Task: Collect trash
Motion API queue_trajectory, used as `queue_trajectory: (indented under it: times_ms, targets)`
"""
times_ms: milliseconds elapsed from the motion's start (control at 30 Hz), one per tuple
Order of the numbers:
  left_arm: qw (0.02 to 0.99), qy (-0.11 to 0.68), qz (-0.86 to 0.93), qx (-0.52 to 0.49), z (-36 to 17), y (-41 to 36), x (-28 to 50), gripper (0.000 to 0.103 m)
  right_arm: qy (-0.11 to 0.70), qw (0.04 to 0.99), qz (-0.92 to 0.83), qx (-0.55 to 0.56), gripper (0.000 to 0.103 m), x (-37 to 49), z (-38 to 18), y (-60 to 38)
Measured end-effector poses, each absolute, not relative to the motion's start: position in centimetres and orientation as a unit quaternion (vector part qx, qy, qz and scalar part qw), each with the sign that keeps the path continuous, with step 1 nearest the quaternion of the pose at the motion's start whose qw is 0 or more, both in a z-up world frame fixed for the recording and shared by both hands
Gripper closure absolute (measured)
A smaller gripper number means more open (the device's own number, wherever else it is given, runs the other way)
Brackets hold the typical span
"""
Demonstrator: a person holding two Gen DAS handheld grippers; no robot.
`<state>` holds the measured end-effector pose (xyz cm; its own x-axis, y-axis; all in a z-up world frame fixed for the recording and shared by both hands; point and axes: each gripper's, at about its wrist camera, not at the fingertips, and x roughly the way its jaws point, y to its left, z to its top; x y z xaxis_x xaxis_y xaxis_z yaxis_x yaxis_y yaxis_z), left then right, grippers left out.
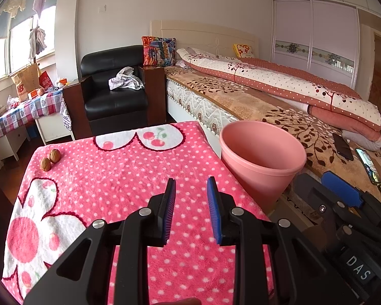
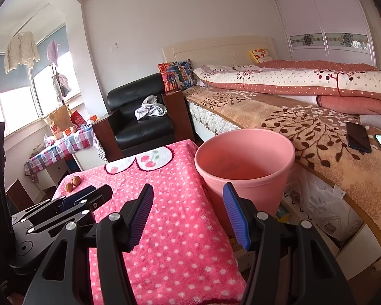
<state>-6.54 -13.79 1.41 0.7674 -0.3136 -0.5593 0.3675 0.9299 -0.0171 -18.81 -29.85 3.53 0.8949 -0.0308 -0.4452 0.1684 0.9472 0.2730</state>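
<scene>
Two brown walnuts (image 1: 50, 159) lie side by side at the far left corner of the table under a pink polka-dot cloth (image 1: 129, 172); in the right wrist view the walnuts (image 2: 73, 183) show small beyond the other tool. A pink plastic bin (image 1: 261, 152) stands just past the table's right edge, and the right wrist view looks into the bin (image 2: 243, 162), which seems empty. My left gripper (image 1: 191, 185) hovers open over the cloth's middle, nothing between its blue pads. My right gripper (image 2: 188, 190) is open wider, over the table's right edge in front of the bin.
A bed (image 1: 279, 101) with a folded quilt runs along the right, two phones (image 1: 343, 147) lying on it. A black armchair (image 1: 114, 94) with a crumpled cloth stands beyond the table. A checked side table (image 1: 25, 109) with bags sits by the window.
</scene>
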Motion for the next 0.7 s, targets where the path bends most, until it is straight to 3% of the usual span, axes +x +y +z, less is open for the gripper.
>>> queue_trajectory:
  times_ms: [700]
  targets:
    - [0.939, 0.292, -0.176, 0.047, 1.0, -13.9, -6.2, 0.078, 0.233, 0.957, -0.053, 0.164, 0.046, -18.2, 2.4, -30.2]
